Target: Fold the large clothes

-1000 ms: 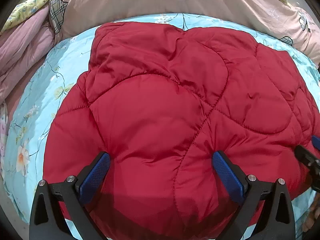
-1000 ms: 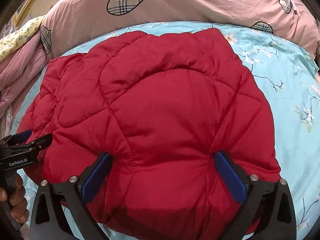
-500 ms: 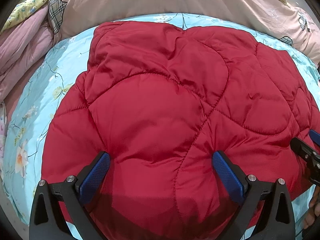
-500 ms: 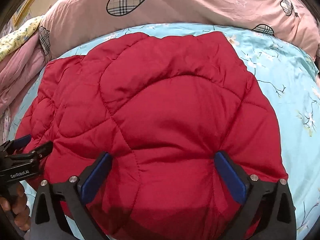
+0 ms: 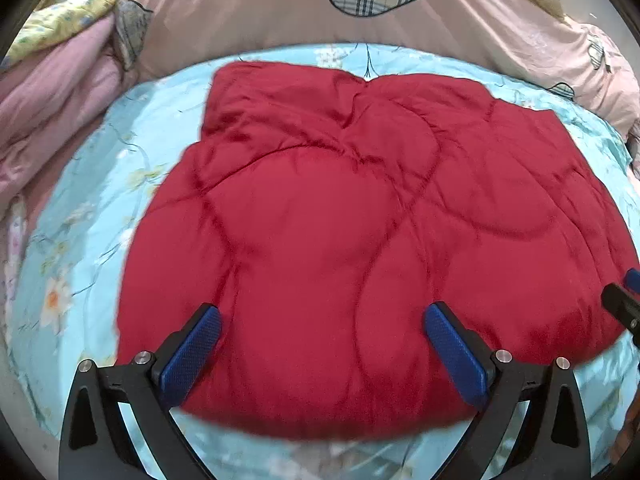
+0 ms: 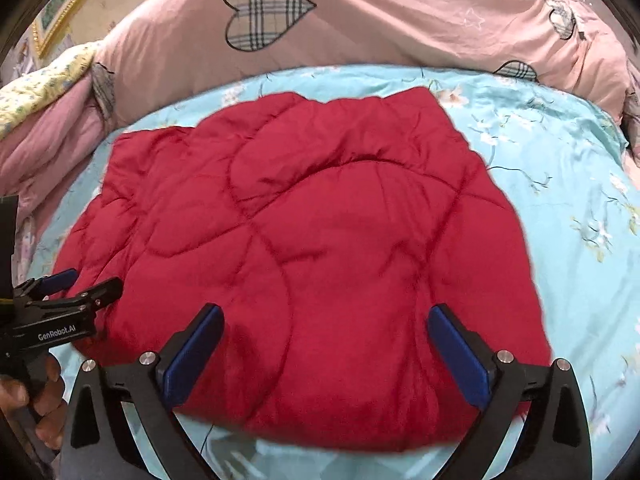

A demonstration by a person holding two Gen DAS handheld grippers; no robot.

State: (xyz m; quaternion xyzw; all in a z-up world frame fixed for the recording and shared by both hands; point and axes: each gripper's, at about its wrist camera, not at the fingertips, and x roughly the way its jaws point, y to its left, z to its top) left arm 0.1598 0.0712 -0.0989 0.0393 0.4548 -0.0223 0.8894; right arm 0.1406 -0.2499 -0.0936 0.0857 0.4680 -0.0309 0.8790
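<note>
Red quilted padded garment [image 5: 360, 248] spread flat on light-blue floral bedsheet [image 6: 560, 168], near pink heart-patterned duvet [image 6: 360, 28] at far side. Left gripper [image 5: 320, 352] and right gripper [image 6: 326, 350] above near hem, fingers spread wide, grasping nothing.

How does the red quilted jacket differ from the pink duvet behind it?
The red quilted jacket is plain deep red with curved stitch lines; the pink duvet is pale pink with plaid hearts. The jacket lies flat on the light blue floral sheet; the duvet is heaped up along the sheet's far edge. Both are padded fabric.
</note>
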